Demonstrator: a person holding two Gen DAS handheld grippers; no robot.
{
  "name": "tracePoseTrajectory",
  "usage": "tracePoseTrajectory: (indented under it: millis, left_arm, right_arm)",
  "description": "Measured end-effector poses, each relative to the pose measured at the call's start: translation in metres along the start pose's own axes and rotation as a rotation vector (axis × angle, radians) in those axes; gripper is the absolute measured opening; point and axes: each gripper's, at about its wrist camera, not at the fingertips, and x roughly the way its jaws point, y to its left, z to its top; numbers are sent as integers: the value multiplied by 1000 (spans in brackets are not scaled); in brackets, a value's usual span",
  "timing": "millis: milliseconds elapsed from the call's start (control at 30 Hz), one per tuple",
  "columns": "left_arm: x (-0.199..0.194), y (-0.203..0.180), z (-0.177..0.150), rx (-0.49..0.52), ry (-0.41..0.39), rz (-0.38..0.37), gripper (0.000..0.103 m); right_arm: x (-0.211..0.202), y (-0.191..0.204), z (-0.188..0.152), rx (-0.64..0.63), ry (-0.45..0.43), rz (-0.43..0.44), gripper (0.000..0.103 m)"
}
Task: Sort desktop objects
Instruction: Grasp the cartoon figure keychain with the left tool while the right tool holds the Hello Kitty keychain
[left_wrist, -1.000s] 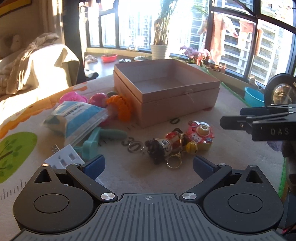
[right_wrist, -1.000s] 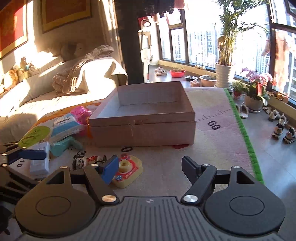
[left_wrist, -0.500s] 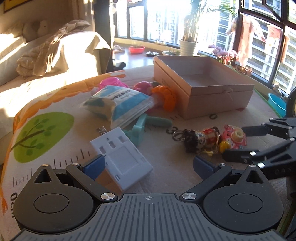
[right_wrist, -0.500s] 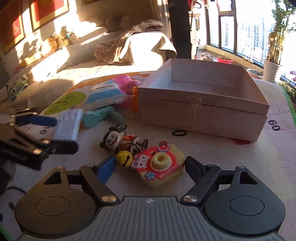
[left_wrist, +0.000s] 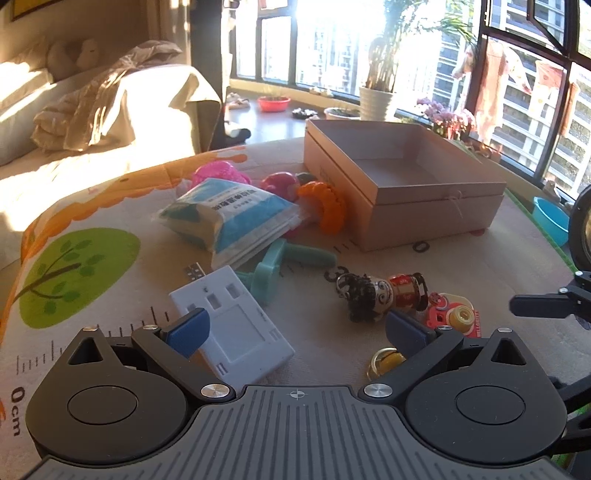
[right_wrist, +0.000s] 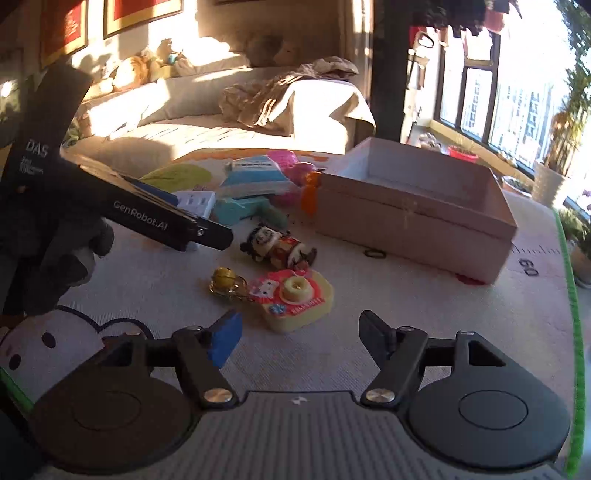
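An open pink cardboard box (left_wrist: 406, 184) (right_wrist: 417, 206) stands on the play mat. Loose objects lie in front of it: a white plastic adapter (left_wrist: 231, 325) (right_wrist: 195, 203), a blue packet (left_wrist: 229, 218) (right_wrist: 255, 177), a teal tool (left_wrist: 280, 269), an orange toy (left_wrist: 325, 206), a doll keychain (left_wrist: 380, 291) (right_wrist: 277, 247), a Hello Kitty camera toy (left_wrist: 452, 317) (right_wrist: 295, 299) and a yellow bell (right_wrist: 223, 277). My left gripper (left_wrist: 295, 332) is open just above the adapter's right edge. My right gripper (right_wrist: 299, 336) is open just short of the camera toy.
A sofa with blankets (left_wrist: 92, 118) stands behind the mat. Windows with potted plants (left_wrist: 376, 99) are at the back. A black hair tie (right_wrist: 373, 254) lies by the box. The mat's green edge (right_wrist: 572, 332) runs along the right.
Both grippers have swung left and come lower. The adapter now lies under my left gripper's fingers, and the camera toy sits closer in front of my right gripper.
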Motion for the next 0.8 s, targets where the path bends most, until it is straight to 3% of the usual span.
tracePoseTrajectory:
  millis: [100,200,267,400,600,667,700,800]
  left_arm:
    - [-7,4,1,-1,-5,-2,103]
    - [-14,1,2,13,-15,-38,103]
    - [-14,-5,3,28,-25,-63,103]
    - [2,-28,7,60,-14,-90,103]
    - [45,-68,15,98,20,-49,103]
    - [52,-75,16,115,30,-21,94]
    - [54,-77,16,119,43,-18,76]
    - [54,-72,14,102,71,-31,72]
  right_arm:
    - [28,8,11,-41,-7,-29,71]
    - [45,-5,20,42,25,3,64]
    - [38,-14,19,85,22,-36,64]
    - [13,-40,1,167,36,-218,64]
    - [-14,-51,-26,237,65,-232,65]
    - [-16,-47,-30,225,63,-230,71]
    - [-16,-46,-30,218,59,-228,72]
    - [-16,-43,-31,194,52,-212,82]
